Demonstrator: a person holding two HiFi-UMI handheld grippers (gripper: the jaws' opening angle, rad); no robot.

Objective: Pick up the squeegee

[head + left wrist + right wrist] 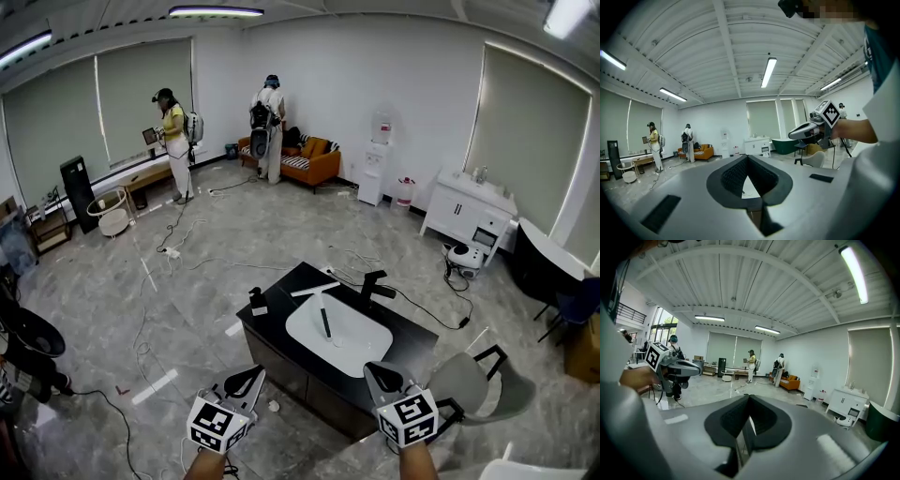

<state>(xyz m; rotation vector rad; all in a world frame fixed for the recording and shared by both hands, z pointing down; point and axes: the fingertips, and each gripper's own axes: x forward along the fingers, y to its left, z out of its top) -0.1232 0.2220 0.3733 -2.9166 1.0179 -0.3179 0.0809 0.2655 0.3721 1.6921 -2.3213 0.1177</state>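
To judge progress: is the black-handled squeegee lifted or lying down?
Lying down: the black-handled squeegee rests in the white sink basin on the black counter.

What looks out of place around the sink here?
A dark slim tool, likely the squeegee, lies loose in the white basin rather than on the counter. Cables trail across the floor. Nothing looks spilled or broken.

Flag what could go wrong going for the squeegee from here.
1. The left gripper and right gripper are both shut, short of the counter; reaching in without opening would just shove the squeegee.
2. Its handle lies in the smooth white basin, so it may slide away.
3. The black faucet stands close by; an approach from the right could clip it.
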